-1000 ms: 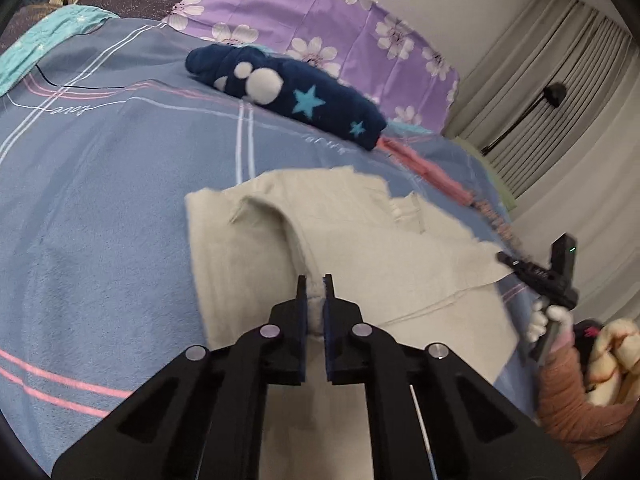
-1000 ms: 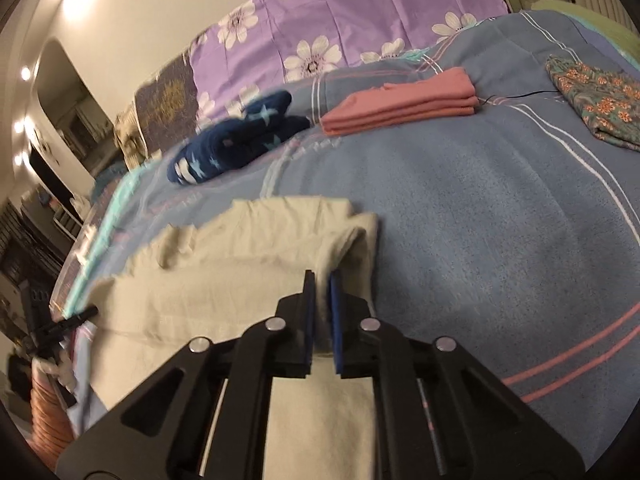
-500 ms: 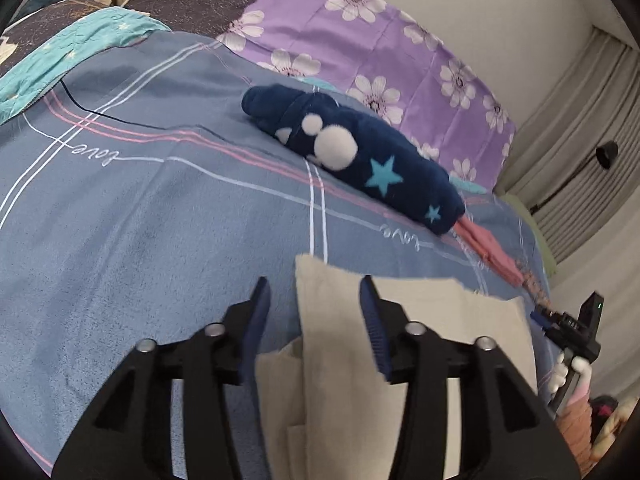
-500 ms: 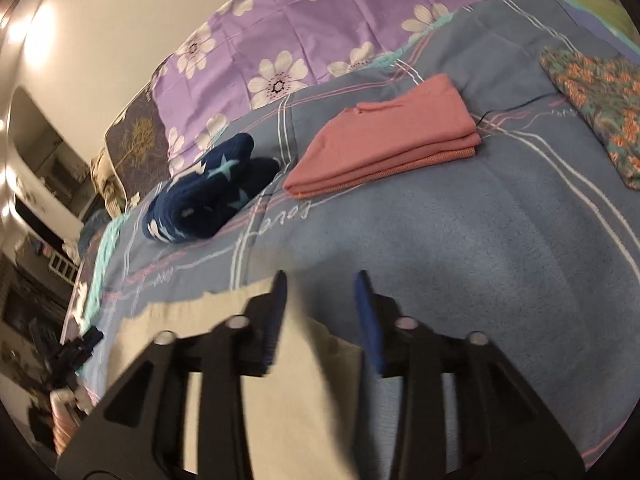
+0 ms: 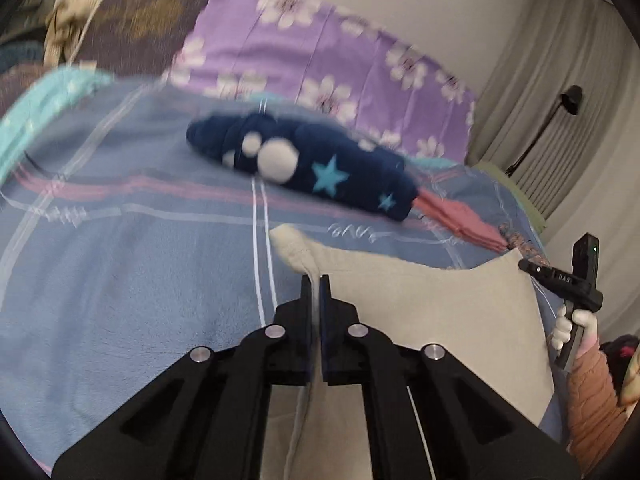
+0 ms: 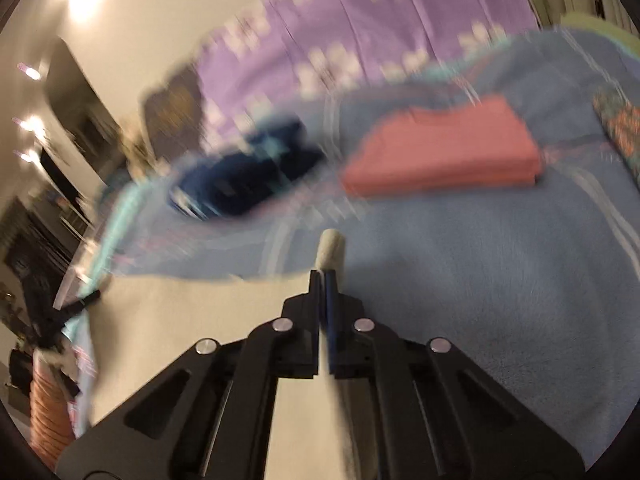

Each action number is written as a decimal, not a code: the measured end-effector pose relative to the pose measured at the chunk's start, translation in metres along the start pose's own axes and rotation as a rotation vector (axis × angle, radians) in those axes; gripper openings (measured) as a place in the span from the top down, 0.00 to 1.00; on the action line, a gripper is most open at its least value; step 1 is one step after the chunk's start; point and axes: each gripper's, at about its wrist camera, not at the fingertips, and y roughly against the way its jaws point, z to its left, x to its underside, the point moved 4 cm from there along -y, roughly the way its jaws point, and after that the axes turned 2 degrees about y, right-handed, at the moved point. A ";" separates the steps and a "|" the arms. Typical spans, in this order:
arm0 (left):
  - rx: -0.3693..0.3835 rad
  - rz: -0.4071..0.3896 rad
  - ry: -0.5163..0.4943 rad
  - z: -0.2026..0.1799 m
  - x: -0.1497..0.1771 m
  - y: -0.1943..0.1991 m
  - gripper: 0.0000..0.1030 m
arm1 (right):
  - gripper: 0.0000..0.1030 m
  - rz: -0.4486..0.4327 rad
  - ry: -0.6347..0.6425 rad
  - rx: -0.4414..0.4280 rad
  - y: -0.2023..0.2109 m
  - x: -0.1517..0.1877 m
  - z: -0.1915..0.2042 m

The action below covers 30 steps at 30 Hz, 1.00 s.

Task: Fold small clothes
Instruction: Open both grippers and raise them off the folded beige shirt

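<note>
A cream garment (image 5: 432, 320) is stretched above the blue bedspread (image 5: 120, 272). My left gripper (image 5: 315, 280) is shut on its left corner, which pokes out past the jaws. My right gripper (image 6: 325, 276) is shut on the other corner of the cream garment (image 6: 330, 248), with the cloth (image 6: 192, 320) spreading to the left. The right gripper also shows at the right edge of the left wrist view (image 5: 560, 280). The right wrist view is motion-blurred.
A folded navy star-print garment (image 5: 308, 164) and a folded pink garment (image 6: 440, 156) lie further up the bed. A floral patterned cloth (image 6: 618, 128) lies at the right. Purple flowered pillows (image 5: 320, 56) line the headboard. Curtains and a lamp (image 5: 568, 100) stand to the right.
Both grippers were shut on the garment a second ago, opened half a second ago, and are now shut on its far corners. The cloth is now lifted and stretched between them.
</note>
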 end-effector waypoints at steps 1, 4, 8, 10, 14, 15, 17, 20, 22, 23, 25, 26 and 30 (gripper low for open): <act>-0.026 -0.020 -0.031 -0.004 -0.002 0.010 0.98 | 0.98 -0.028 0.003 -0.011 0.008 -0.004 0.003; -0.081 -0.014 -0.060 -0.001 -0.005 0.005 0.98 | 0.94 -0.018 0.016 0.025 0.003 -0.013 0.003; -0.202 0.096 -0.033 0.028 0.011 -0.032 0.84 | 0.77 0.142 0.002 0.167 -0.044 0.008 -0.018; -0.179 0.132 0.031 0.039 0.025 -0.035 0.83 | 0.77 0.158 -0.006 0.185 -0.043 0.021 -0.023; -0.122 0.130 0.043 0.036 0.050 -0.003 0.67 | 0.75 0.115 0.026 0.163 0.000 0.043 -0.024; -0.105 0.129 0.048 0.034 0.056 0.004 0.64 | 0.74 0.113 0.038 0.165 0.009 0.047 -0.024; -0.081 0.134 0.038 0.022 0.074 0.021 0.64 | 0.70 0.113 0.061 0.171 0.028 0.060 -0.023; -0.077 0.149 0.022 0.009 0.099 0.034 0.59 | 0.69 0.114 0.044 0.152 0.060 0.087 -0.023; -0.127 0.188 -0.014 0.003 0.123 0.037 0.58 | 0.69 0.115 0.030 0.127 0.078 0.106 -0.021; -0.154 0.193 -0.043 0.001 0.133 0.039 0.57 | 0.69 0.115 0.031 0.119 0.082 0.112 -0.019; -0.181 0.173 -0.100 -0.005 0.146 0.048 0.57 | 0.63 0.117 0.051 0.093 0.096 0.132 -0.011; -0.188 0.175 -0.093 -0.005 0.148 0.053 0.57 | 0.58 0.126 0.064 0.097 0.099 0.143 -0.009; -0.240 0.207 -0.121 -0.009 0.158 0.062 0.58 | 0.57 0.132 0.100 0.129 0.106 0.171 -0.007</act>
